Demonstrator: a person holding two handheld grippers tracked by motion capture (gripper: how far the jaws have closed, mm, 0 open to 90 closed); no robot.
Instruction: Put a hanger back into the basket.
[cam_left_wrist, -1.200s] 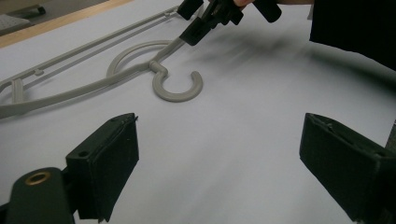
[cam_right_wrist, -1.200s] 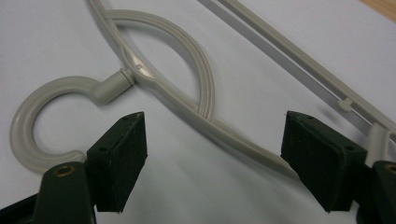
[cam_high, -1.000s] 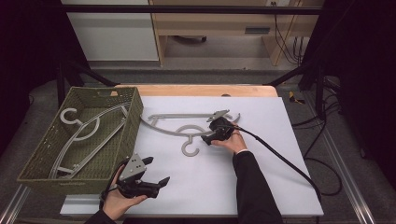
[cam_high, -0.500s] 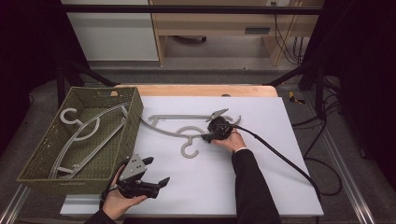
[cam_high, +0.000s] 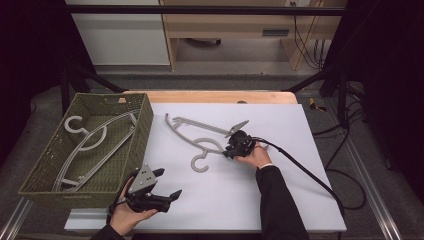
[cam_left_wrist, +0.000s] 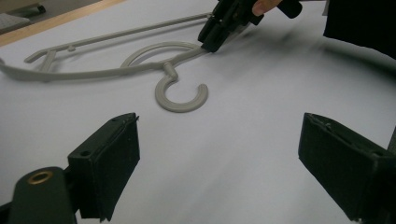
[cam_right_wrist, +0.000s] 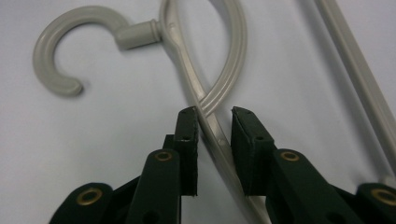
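From the high view, a green woven basket (cam_high: 142, 117) sits at the worktop's (cam_high: 300, 200) left edge, holding a grey hanger (cam_high: 92, 145); near the front edge, the left claw (cam_high: 167, 186) rests low in the person's hand, jaws spread wide with nothing between them; right of centre, a second grey hanger (cam_high: 200, 132) lies flat on the white surface, hook toward the person; the right claw (cam_high: 229, 151) meets its arm. The right claw's own view adds the detail: its jaws have just been closing around that arm (cam_right_wrist: 212, 128); the left pad touches, a sliver of gap shows on the other side.
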